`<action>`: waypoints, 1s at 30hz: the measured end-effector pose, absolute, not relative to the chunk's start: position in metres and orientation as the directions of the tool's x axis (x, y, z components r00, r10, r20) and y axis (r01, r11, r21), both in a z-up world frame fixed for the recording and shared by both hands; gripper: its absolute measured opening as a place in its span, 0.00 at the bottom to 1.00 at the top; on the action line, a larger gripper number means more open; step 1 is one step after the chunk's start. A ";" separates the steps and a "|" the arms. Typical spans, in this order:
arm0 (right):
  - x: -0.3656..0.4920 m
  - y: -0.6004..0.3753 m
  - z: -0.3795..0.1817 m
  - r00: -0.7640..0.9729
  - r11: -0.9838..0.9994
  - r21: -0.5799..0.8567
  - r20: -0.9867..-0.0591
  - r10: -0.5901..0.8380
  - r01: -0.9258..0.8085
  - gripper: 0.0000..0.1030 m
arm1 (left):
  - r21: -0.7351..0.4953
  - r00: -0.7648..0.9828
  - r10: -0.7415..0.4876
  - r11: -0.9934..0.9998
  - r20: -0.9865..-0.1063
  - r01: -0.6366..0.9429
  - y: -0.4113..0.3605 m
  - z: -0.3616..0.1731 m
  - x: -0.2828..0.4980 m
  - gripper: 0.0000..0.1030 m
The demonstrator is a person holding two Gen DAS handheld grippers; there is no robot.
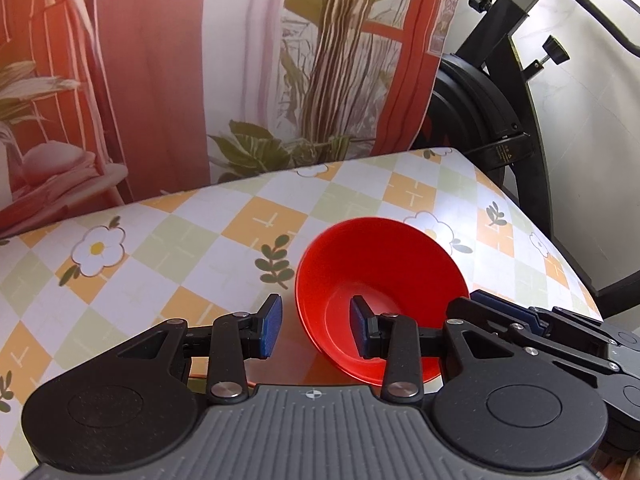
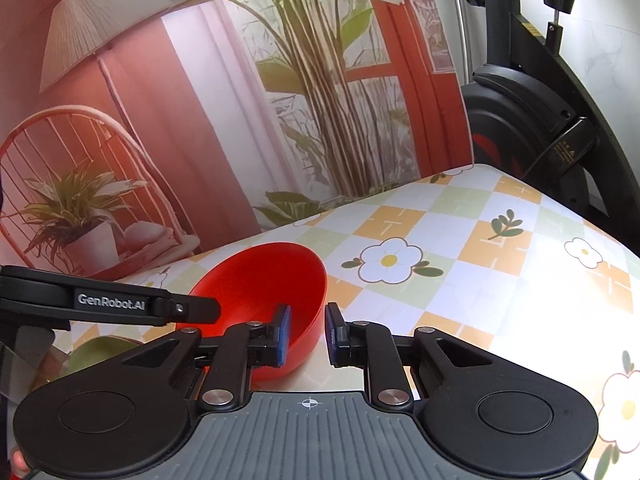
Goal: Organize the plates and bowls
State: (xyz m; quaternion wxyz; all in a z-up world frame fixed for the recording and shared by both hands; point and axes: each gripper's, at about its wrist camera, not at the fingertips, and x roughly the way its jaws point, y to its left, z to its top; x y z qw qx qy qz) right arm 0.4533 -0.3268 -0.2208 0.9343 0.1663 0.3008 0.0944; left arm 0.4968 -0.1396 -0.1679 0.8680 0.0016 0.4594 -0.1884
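A red bowl [image 1: 380, 264] is tilted over the checked tablecloth, its opening turned toward the left wrist camera. My left gripper [image 1: 316, 326] is open and straddles the bowl's left rim, one blue pad [image 1: 360, 330] inside and the other outside, both apart from the wall. In the right wrist view the red bowl [image 2: 260, 284] has its right wall between the fingers of my right gripper [image 2: 306, 334], which is shut on it. My right gripper [image 1: 516, 314] shows at the bowl's right side. The left gripper [image 2: 200, 309] reaches in from the left.
The table [image 1: 200, 240] has a flower-patterned cloth. A printed backdrop [image 1: 160, 80] hangs behind its far edge. An exercise bike [image 2: 540, 120] stands past the table's right corner. Something green [image 2: 100, 354] lies low on the left, mostly hidden behind my gripper.
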 end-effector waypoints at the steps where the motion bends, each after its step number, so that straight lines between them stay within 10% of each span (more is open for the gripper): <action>1: 0.453 -0.326 -0.221 0.800 0.928 0.366 -0.533 0.276 -0.077 0.13 | -0.174 0.499 -0.328 0.928 -0.802 0.330 -0.140 -0.170 0.497 0.38; 7: 0.450 -0.325 -0.221 0.805 0.930 0.362 -0.533 0.259 -0.060 0.11 | -0.131 0.519 -0.303 0.931 -0.799 0.342 -0.141 -0.170 0.491 0.14; 30: 0.366 -0.321 -0.167 0.869 0.930 0.364 -0.445 0.217 -0.046 0.10 | -0.227 0.599 -0.382 0.920 -0.703 0.320 -0.113 -0.104 0.403 0.14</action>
